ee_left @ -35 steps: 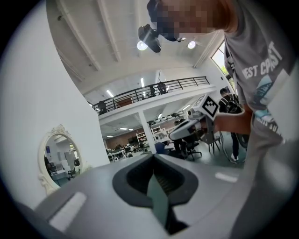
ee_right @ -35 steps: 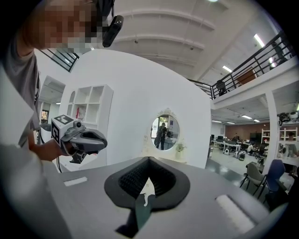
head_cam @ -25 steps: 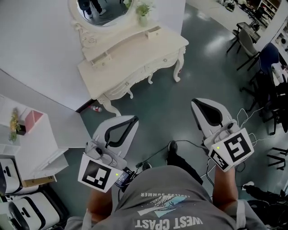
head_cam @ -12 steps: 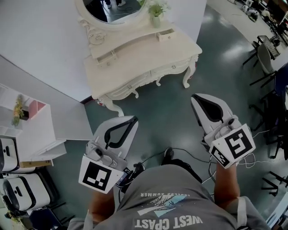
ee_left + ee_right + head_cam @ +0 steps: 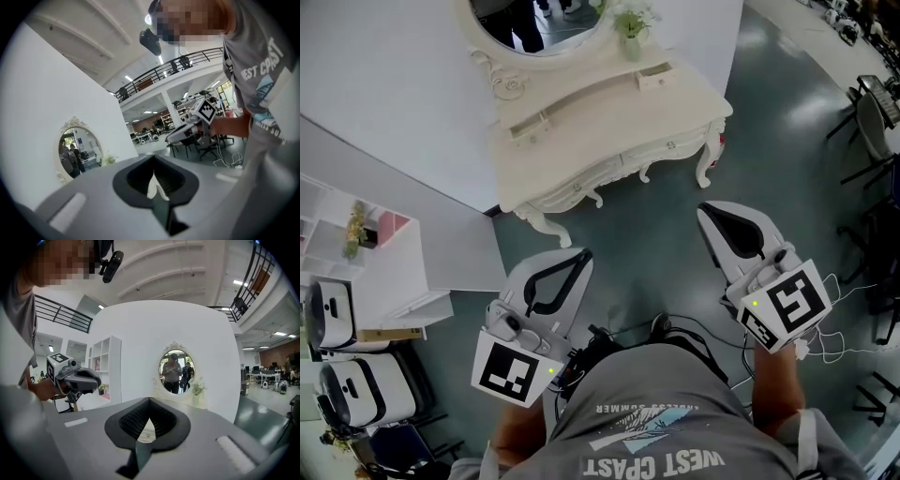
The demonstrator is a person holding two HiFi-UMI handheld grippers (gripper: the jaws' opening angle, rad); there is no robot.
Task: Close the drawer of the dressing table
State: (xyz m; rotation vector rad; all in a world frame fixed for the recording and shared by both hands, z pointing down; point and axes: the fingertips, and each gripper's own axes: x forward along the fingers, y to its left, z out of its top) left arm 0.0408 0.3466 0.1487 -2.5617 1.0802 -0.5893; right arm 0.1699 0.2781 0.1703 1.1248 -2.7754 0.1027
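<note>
Black-lined jaws on our left gripper (image 5: 580, 254) meet at the tips, nothing btwn them. Same w/ our right gripper (image 5: 706, 213): jaws pressed together, empty. We hold both in mid-air over the grey-green floor (image 5: 656, 234), one each side of us, and both point toward the dressing table (image 5: 609, 122), well apart from it.

The cream table stands vs. the white wall, an oval mirror (image 5: 534, 23) above it and a small plant (image 5: 630, 23) at the mirror's right. On its raised back shelf, the small drawer (image 5: 654, 77) nr the plant sticks out a bit; the front drawers below the top look flush. A white shelf unit (image 5: 384, 272) is on the left, dark chairs (image 5: 877, 112) on the right, and cables (image 5: 825, 328) lie on the floor by our right hand.
</note>
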